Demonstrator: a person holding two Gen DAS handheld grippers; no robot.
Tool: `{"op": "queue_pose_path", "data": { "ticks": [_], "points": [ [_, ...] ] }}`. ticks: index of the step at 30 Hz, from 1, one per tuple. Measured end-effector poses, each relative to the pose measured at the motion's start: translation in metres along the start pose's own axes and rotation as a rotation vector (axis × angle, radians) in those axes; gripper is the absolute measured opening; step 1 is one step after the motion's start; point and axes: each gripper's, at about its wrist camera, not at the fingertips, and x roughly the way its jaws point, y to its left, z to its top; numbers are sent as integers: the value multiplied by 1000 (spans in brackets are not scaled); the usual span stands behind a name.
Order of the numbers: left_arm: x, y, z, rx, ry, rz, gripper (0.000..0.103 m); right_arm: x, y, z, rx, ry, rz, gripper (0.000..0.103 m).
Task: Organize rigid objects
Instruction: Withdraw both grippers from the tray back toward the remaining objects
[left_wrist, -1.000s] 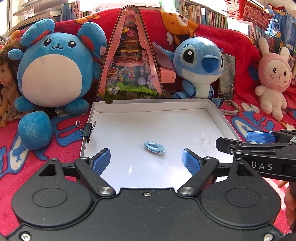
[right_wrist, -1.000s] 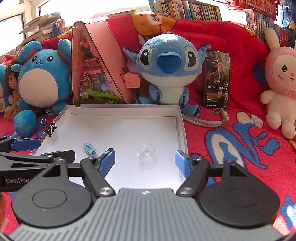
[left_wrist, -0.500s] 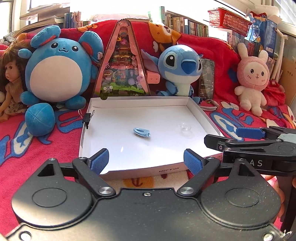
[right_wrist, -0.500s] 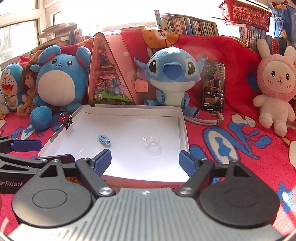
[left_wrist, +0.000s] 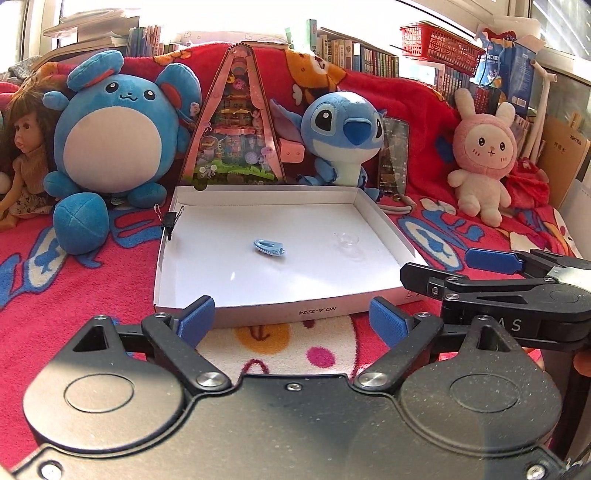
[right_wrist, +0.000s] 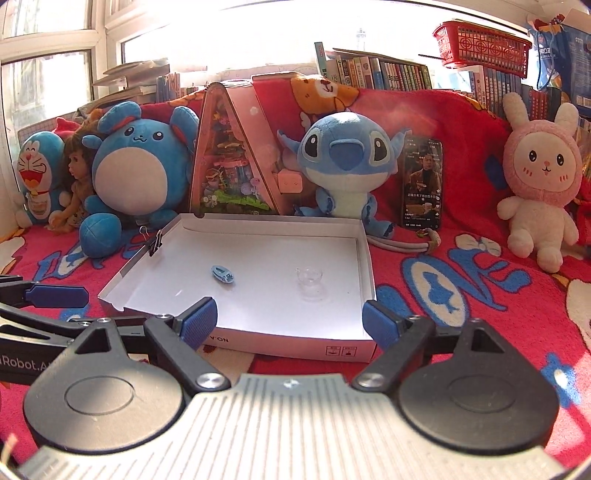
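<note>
White cardboard tray (left_wrist: 384, 225) lay ahead of both tongs, holding a blue clip (left_wrist: 269, 247) lengthwise left-to-right, nearer the left gripper (left_wrist: 291, 319), and a clear cup (right_wrist: 309, 277) nearer the right gripper (right_wrist: 290, 319). Both jaws, just widened, stood open and empty.

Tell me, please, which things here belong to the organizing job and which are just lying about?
Job:
white box
blue hair clip
clear plastic cup
black binder clip

Lying about:
round blue plush
Stitch plush
pink bunny plush
doll
phone
triangular toy box
</note>
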Motion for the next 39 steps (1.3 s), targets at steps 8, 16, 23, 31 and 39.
{"op": "queue_pose_path", "data": {
  "ticks": [8, 16, 23, 31, 39],
  "points": [
    [-7, 1, -12, -5, -3, 24, 90, -5, 1, -9, 4, -8, -3, 92],
    [-15, 15, -29, -32, -8, 49, 90, -10, -5, -22, 35, -18, 6, 93],
    [-22, 14, -50, 37, -44, 85, 90, -21, -8, -39, 39, -48, 12, 97],
    [-25, 19, -68, 21, -31, 78, 90, -34, -7, -59, 17, -63, 19, 100],
    [-31, 20, -90, 36, -13, 89, 90, -45, -8, -82, 4, -68, 24, 102]
  ]
}}
